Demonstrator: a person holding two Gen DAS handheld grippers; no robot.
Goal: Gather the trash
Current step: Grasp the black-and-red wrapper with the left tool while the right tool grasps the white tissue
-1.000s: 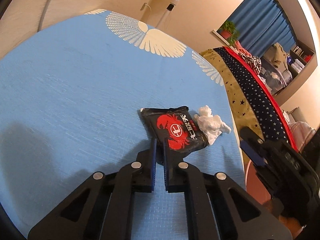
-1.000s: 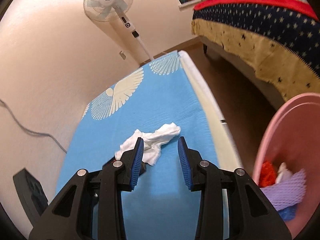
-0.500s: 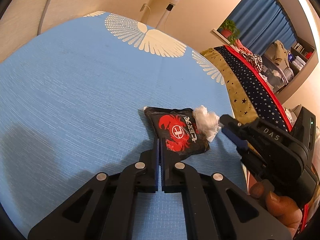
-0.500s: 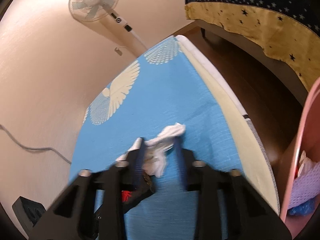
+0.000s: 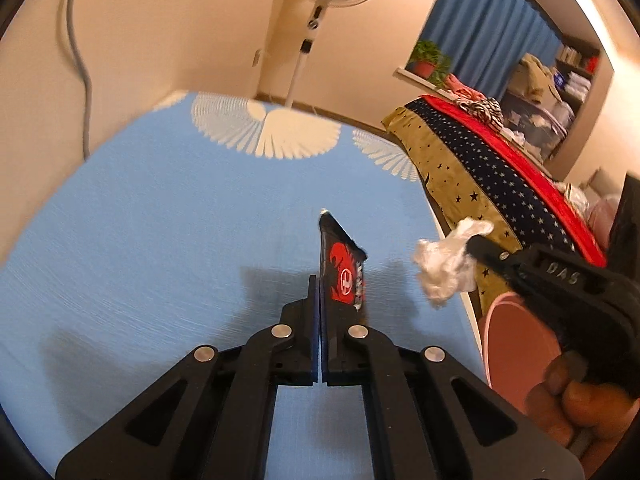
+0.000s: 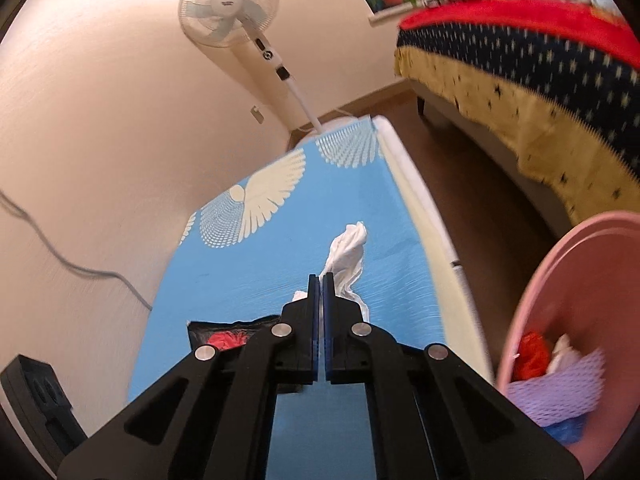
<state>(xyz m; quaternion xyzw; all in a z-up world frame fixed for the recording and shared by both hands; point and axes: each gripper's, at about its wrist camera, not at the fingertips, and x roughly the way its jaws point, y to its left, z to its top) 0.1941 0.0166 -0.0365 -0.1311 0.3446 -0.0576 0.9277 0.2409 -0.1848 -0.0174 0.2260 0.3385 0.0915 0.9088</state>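
A black and red packet (image 5: 343, 270) is pinched on edge in the closed left gripper (image 5: 320, 280), above the blue mat (image 5: 160, 220). A crumpled white tissue (image 6: 346, 264) is clamped in the closed right gripper (image 6: 321, 280), near the pink bin (image 6: 568, 280).

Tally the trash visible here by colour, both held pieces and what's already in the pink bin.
Black and red: 1, snack wrapper
White: 2, held tissue, bin tissue
Red: 1
Purple: 1, foam net
Blue: 1
Total: 6

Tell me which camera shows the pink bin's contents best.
The right wrist view: it looks into the pink bin and shows red, white, purple net and blue scraps inside. The left wrist view shows only part of its rim and wall, mostly behind the right tool.
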